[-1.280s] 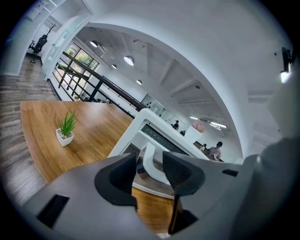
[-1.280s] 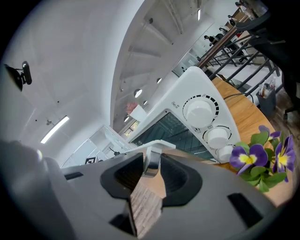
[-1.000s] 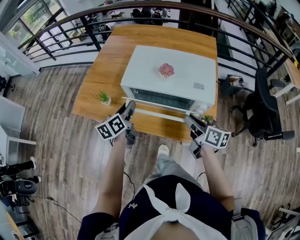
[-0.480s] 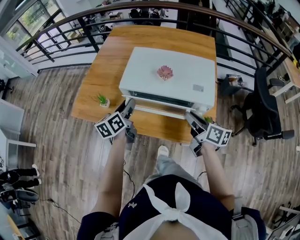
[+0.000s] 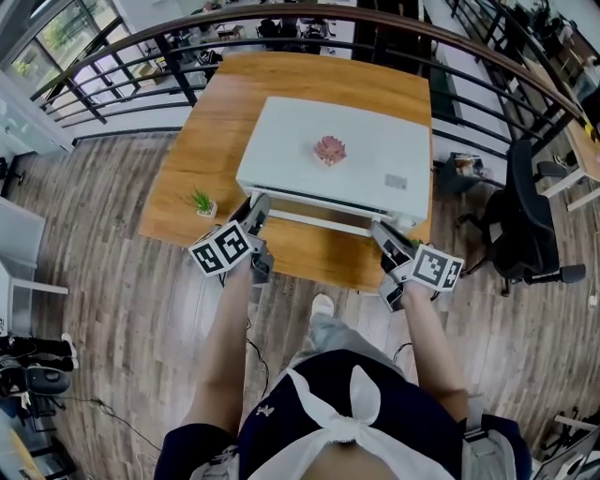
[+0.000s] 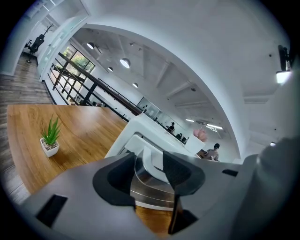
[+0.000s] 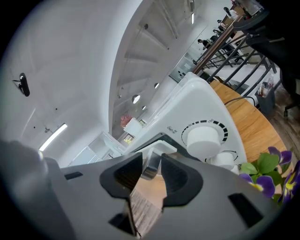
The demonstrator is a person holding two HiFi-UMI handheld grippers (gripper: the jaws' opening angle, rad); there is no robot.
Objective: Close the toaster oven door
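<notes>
Toaster oven (image 5: 342, 155) on table (image 5: 211, 122), frame centre; door (image 5: 323, 203) nearly upright. Left gripper (image 5: 258, 208) clamps handle (image 5: 319, 222) left end; right gripper (image 5: 380, 232) clamps right end.

Place: open-plan office, as we read it. Evidence we log:
- black metal railing (image 5: 103, 89) fencing off the work area
- wood-plank floor (image 5: 112, 309) throughout
- black swivel office chair (image 5: 525, 230) on a star base, next to a light desk (image 5: 583, 141) at the right edge
- more dark chairs (image 5: 281, 28) beyond the railing
- wooden table (image 5: 216, 122) w/ small potted plant (image 5: 204, 200) as deco
- left gripper view: high white ceiling w/ round ceiling lights (image 6: 124, 62), long glazed wall (image 6: 75, 61), a few people (image 6: 215, 151) far off in the bkgd
</notes>
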